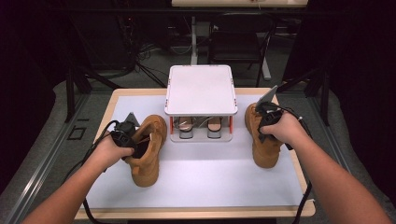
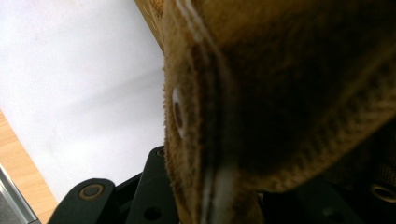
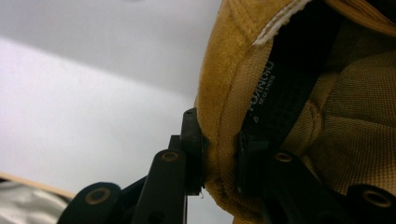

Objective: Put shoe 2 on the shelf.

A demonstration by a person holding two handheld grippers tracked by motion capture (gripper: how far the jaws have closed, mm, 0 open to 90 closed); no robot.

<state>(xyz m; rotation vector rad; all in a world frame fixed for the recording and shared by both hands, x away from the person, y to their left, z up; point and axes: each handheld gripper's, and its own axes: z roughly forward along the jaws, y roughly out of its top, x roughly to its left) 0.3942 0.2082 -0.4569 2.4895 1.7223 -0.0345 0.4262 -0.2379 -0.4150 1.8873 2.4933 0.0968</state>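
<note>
Two tan suede boots lie on the white mat (image 1: 210, 177). The left boot (image 1: 148, 158) is tilted, toe toward me, and my left gripper (image 1: 130, 140) is shut on its upper edge. In the left gripper view the eyelet flap of that boot (image 2: 280, 84) runs down between the black jaws, and one finger (image 2: 154, 186) shows beside it. The right boot (image 1: 265, 147) lies near the mat's right side. My right gripper (image 1: 267, 120) is shut on its collar; the right gripper view shows that gripper (image 3: 219, 140) pinching the padded rim of the boot (image 3: 345, 140).
A small white two-level rack (image 1: 201, 88) stands at the back centre of the table. A pair of shoes (image 1: 200, 126) sits under its top shelf. The wooden table edge (image 1: 196, 213) runs along the front. Dark floor and desk legs lie beyond.
</note>
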